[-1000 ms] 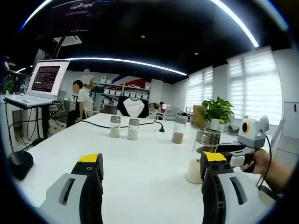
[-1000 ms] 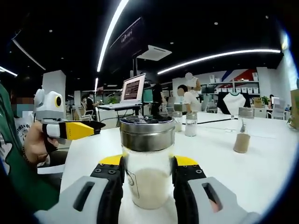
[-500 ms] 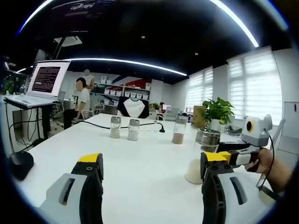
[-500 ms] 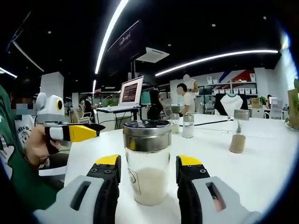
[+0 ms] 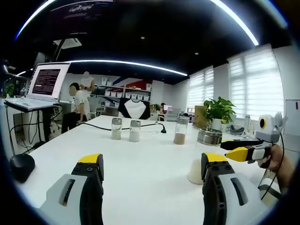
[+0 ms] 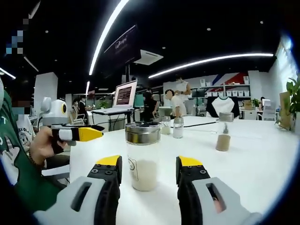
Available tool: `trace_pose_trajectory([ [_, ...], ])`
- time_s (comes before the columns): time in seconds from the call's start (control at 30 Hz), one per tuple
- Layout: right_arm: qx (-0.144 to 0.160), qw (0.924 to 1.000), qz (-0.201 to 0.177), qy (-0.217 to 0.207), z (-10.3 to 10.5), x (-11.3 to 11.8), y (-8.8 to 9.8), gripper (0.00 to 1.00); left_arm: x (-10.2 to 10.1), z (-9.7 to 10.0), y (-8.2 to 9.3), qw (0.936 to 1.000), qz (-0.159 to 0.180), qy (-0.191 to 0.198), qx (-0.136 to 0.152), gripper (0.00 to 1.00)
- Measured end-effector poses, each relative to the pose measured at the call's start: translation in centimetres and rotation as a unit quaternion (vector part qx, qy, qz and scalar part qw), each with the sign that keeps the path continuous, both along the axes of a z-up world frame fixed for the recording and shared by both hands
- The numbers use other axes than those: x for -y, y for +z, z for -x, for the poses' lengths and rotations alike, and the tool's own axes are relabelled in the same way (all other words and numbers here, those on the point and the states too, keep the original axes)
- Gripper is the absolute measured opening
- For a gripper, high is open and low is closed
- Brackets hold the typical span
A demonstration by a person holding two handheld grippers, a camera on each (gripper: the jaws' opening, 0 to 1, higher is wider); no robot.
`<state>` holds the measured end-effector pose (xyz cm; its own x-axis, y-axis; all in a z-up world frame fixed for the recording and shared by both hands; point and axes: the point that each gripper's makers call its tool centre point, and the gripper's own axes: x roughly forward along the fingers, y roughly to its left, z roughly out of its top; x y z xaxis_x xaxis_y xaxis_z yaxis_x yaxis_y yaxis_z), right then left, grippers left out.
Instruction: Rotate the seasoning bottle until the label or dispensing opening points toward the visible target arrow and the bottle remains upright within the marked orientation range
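A glass seasoning bottle (image 6: 143, 157) with a metal lid and pale powder stands upright on the white table (image 6: 253, 159), a little ahead of my right gripper (image 6: 147, 168), which is open and apart from it. In the left gripper view the same bottle (image 5: 202, 157) is at the right, partly behind my own right jaw. My left gripper (image 5: 150, 168) is open with nothing between its jaws. The right gripper (image 5: 243, 149) enters that view from the right, held by a hand. The left gripper (image 6: 77, 133) shows at the left of the right gripper view.
Two small shakers (image 5: 123, 130) and a taller bottle of brown powder (image 5: 179, 131) stand further back on the table. A black mouse (image 5: 21, 165) lies at the left edge. A potted plant (image 5: 218, 112), a laptop on a stand (image 5: 40, 84) and people are beyond.
My right gripper has let go of the bottle, opened and drawn back from it; the bottle stays upright. The left gripper has kept still and open.
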<state>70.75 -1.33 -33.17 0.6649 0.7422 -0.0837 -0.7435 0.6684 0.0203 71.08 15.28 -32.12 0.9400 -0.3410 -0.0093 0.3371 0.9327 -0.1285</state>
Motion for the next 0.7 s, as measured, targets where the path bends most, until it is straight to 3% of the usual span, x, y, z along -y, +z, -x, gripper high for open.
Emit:
trace_pose_trajectory([
  [0.23, 0.002, 0.9993, -0.014, -0.033, 0.3, 2.3, 0.4, 0.47, 0.3, 0.0, -0.1, 1.0, 0.001, -0.006, 0.0, 0.91],
  [0.7, 0.012, 0.9975, -0.01, -0.069, 0.3, 3.8, 0.3, 0.48, 0.4, -0.1, -0.3, 1.0, -0.001, -0.007, -0.003, 0.91],
])
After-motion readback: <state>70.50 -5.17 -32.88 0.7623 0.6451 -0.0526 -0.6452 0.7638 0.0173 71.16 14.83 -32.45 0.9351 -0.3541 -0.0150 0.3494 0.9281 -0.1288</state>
